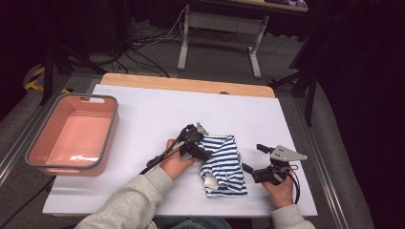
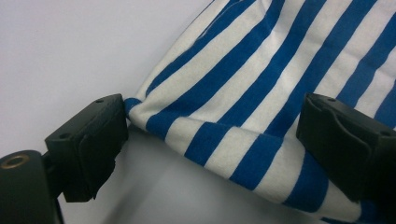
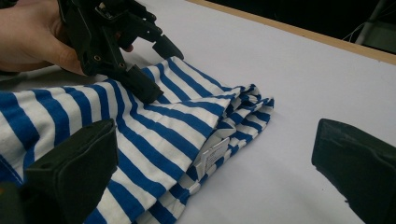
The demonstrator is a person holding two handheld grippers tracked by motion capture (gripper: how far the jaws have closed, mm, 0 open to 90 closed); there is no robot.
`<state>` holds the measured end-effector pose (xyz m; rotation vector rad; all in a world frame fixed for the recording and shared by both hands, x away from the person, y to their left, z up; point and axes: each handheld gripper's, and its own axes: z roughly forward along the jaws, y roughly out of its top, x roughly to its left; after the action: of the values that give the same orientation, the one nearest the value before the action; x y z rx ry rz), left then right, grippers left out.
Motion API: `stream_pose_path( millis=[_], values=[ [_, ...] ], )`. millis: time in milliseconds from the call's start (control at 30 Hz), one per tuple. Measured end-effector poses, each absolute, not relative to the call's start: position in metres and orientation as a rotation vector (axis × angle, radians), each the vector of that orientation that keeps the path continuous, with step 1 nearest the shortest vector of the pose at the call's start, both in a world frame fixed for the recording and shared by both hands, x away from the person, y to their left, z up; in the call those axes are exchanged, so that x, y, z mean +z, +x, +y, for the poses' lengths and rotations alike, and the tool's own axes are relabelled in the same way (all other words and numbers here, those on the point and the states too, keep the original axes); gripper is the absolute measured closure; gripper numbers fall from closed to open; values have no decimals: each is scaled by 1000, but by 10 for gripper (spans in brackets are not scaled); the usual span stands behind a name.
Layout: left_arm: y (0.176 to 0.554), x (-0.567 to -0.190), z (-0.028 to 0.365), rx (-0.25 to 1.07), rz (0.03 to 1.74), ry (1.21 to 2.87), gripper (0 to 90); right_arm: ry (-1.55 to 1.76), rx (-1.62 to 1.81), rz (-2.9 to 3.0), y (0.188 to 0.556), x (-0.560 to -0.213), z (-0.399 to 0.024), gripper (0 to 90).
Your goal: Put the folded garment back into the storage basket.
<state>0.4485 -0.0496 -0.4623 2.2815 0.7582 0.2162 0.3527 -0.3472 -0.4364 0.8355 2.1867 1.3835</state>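
Soft folded blue-striped cloth (image 1: 222, 163)

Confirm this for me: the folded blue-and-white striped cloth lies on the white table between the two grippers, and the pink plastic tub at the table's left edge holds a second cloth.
One detail is wrong. The high view shows the pink plastic tub empty, with no cloth in it. The rest stands: the folded blue-and-white striped cloth lies on the white table between the left gripper and the right gripper.

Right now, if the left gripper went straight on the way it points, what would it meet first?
Probably the folded blue-and-white striped cloth: the open left gripper already straddles its edge, though depth is unclear.
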Motion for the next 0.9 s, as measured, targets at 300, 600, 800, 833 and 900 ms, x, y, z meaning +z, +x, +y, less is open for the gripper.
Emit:
stream_pose_path(
  millis=[300,600,800,833,900],
  values=[
    [440,-457,-55,206,717,2295,323,826,1368,2198,353,-436,-345,10],
    [435,-453,-60,121,691,2303,718,812,1360,2202,352,-436,-343,11],
    [438,-451,-55,75,695,2264,748,829,1376,2198,353,-437,-345,11],
    [438,-449,-54,72,684,2251,749,832,1383,2194,353,-437,-346,11],
    [439,-444,-51,62,649,2220,750,838,1388,2186,353,-438,-347,11]
  ],
)
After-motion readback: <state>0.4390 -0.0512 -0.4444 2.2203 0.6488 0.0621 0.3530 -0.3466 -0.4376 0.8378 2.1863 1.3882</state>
